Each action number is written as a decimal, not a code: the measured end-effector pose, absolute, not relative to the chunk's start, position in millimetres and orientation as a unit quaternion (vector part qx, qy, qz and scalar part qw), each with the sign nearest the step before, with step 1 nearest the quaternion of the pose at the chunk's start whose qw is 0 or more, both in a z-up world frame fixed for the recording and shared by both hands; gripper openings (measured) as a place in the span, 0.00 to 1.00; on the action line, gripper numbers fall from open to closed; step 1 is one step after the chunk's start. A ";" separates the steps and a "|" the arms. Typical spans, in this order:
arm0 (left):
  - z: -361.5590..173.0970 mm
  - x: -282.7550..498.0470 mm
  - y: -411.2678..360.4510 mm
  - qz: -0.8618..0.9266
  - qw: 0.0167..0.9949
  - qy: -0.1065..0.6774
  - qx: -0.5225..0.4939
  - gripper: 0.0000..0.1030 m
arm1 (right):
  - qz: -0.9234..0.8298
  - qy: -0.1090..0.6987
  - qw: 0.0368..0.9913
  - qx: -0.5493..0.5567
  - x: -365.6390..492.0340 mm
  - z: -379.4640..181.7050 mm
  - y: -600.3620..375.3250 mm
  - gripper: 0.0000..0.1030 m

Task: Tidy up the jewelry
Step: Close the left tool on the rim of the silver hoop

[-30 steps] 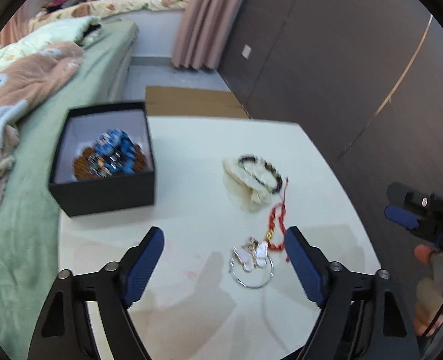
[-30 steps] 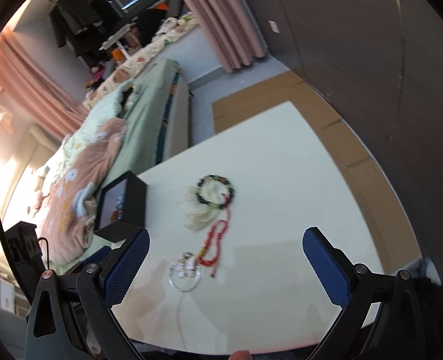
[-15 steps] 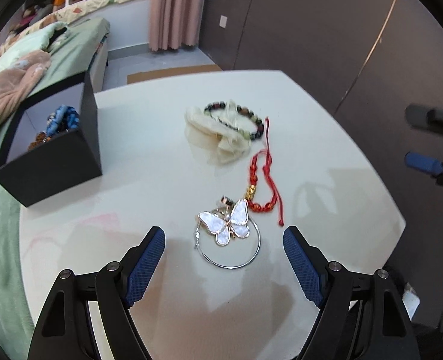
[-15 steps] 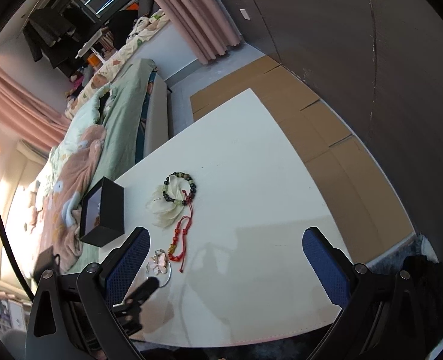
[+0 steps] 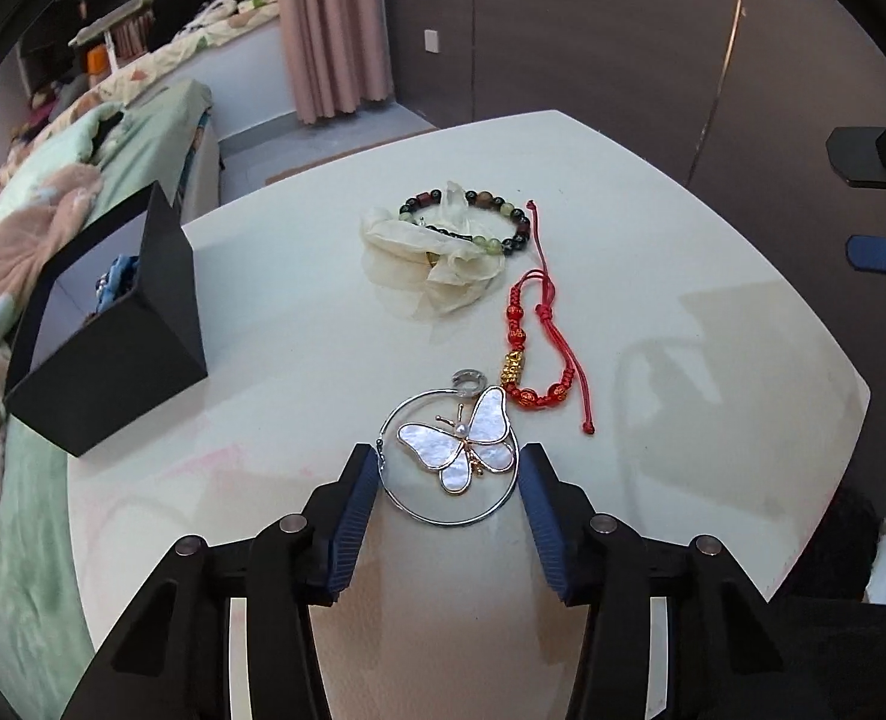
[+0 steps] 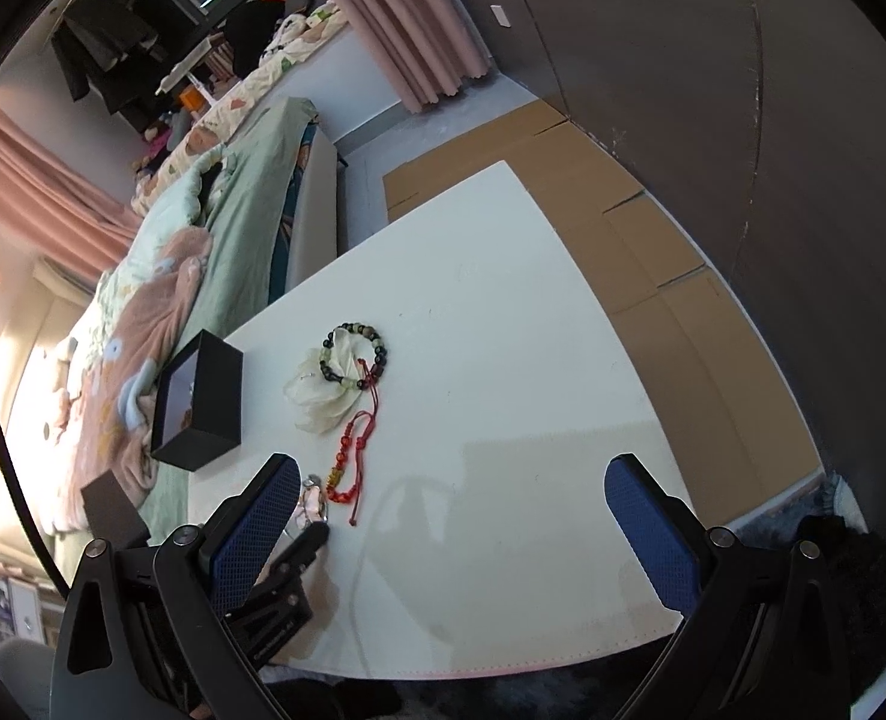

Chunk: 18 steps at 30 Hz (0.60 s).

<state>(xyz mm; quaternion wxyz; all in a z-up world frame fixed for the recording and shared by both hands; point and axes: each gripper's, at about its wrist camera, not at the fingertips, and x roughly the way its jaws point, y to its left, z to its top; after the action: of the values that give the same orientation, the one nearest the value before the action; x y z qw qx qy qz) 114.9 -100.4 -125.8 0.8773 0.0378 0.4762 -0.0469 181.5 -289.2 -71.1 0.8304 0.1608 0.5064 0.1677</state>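
A silver ring pendant with a pearly butterfly [image 5: 461, 450] lies flat on the white table [image 5: 263, 396]. My left gripper [image 5: 446, 480] is lowered around it and its jaws are closing. The ring sits between the blue pads, which stand at its rim without squeezing it. Beyond it lie a red cord bracelet [image 5: 539, 354] and a dark beaded bracelet [image 5: 497, 210] on a cream pouch [image 5: 425, 270]. An open black box [image 5: 113, 354] with blue beads inside stands at the left. My right gripper [image 6: 452, 474] hangs open above the table's near right part, holding nothing.
A bed with a green and pink blanket [image 6: 161, 312] runs along the table's left side. Flattened cardboard [image 6: 653, 240] covers the floor past the far and right edges. A dark wall [image 5: 623, 30] and a pink curtain [image 5: 335, 30] stand behind.
My left gripper came down and forward over the butterfly pendant, rolled a little, and its jaws narrowed from wide open to the ring's rim. The right gripper shifted only slightly.
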 end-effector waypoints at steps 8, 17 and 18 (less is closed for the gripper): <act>-112.6 118.1 -86.0 -0.064 0.877 0.476 0.010 0.47 | 0.172 0.512 0.828 0.147 182.9 -74.3 -278.6 1.00; -78.1 116.1 -64.5 -0.073 0.892 0.444 -0.036 0.47 | 0.183 0.523 0.821 0.135 184.7 -79.8 -258.2 1.00; -75.1 116.2 -60.6 -0.071 0.894 0.441 -0.040 0.47 | 0.187 0.525 0.820 0.135 184.8 -81.0 -255.7 1.00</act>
<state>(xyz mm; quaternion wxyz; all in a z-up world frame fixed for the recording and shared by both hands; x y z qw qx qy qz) 116.2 -60.6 -75.1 0.8940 -0.0399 0.4407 -0.0709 184.8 -255.7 -81.0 0.8195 0.1350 0.5245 0.1870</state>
